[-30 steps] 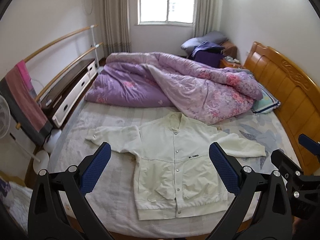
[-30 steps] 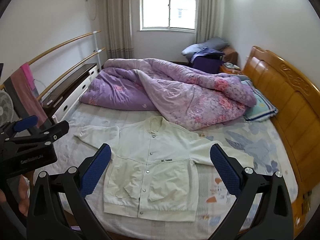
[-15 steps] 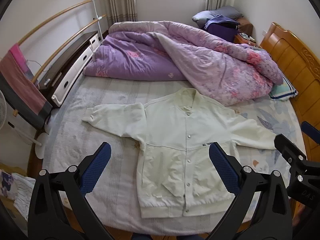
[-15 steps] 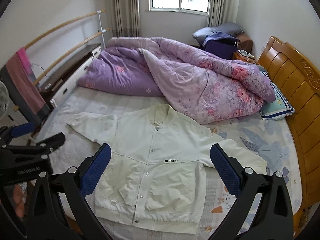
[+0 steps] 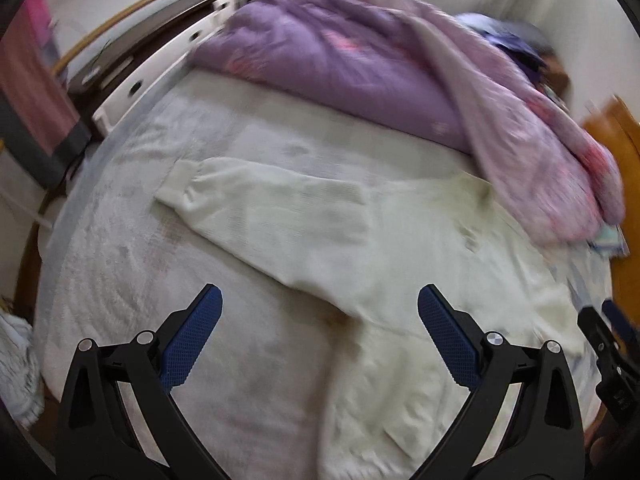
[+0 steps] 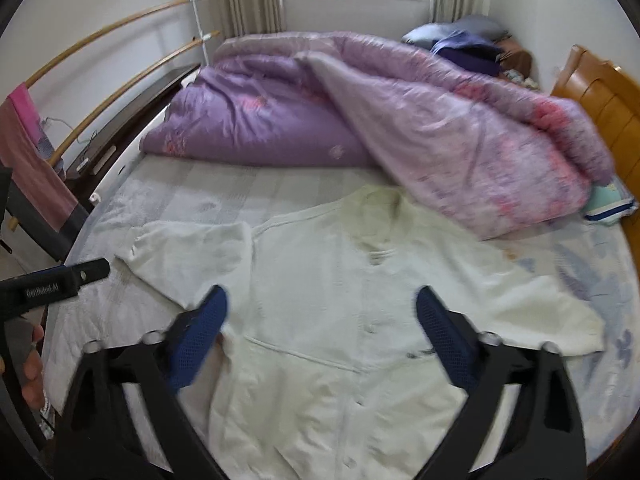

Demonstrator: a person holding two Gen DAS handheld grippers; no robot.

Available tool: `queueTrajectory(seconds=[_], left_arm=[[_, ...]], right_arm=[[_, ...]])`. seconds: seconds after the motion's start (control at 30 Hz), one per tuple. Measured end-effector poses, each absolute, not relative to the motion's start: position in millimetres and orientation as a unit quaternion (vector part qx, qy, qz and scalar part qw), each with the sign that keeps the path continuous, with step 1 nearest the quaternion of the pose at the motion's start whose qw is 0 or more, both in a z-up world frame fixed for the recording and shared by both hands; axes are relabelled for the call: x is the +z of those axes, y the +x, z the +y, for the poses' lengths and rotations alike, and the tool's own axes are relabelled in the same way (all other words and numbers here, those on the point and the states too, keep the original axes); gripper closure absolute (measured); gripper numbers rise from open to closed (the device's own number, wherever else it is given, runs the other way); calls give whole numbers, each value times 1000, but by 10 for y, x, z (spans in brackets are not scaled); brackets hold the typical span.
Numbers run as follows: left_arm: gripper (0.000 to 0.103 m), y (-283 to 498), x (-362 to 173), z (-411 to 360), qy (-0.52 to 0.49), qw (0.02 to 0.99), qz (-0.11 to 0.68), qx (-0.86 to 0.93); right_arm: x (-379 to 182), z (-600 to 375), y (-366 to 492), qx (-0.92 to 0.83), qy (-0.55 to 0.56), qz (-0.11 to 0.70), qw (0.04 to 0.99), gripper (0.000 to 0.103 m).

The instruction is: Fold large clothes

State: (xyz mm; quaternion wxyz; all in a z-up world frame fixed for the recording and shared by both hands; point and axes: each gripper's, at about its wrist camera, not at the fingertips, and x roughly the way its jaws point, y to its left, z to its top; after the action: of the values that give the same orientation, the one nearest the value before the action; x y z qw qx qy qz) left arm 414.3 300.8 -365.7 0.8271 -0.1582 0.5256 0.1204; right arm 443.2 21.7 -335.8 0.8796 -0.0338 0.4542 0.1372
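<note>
A cream white button-up jacket lies flat, front up, on the bed, sleeves spread out; it also shows in the left wrist view. My left gripper is open and empty, hovering above the armpit of the jacket's left sleeve. My right gripper is open and empty above the jacket's chest. The left gripper's body shows at the left edge of the right wrist view. Both views are motion-blurred.
A rumpled purple floral duvet fills the far half of the bed and touches the jacket's collar. A wooden headboard stands at the right. A dark cabinet and a rail with a pink towel stand left.
Both grippers have dropped lower and closer to the jacket. The left one has swung toward the left sleeve; the right one has moved in over the chest. Both remain open.
</note>
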Motion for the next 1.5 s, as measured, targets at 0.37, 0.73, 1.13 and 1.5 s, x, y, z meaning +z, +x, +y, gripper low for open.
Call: queueTrajectory(seconds=[0.37,0.73,1.13,1.5], left_arm=[[5,4610,-5321,5023,-263,768,517,270],[86,4916,-5895,5553,-286,765,518,253],[88,3702,-4284,5769,-238,828,421,283],[88,4094,-3329,3918,-109,898,385,180]], right_arm=[[-4700,950,5017,165,1,507,846,61],[-5369,894,5010,165,15,551,818,61],[-6065,1588,5094,241,22,620,746,102],[-5580,801,5093,257,89,589,761,102]])
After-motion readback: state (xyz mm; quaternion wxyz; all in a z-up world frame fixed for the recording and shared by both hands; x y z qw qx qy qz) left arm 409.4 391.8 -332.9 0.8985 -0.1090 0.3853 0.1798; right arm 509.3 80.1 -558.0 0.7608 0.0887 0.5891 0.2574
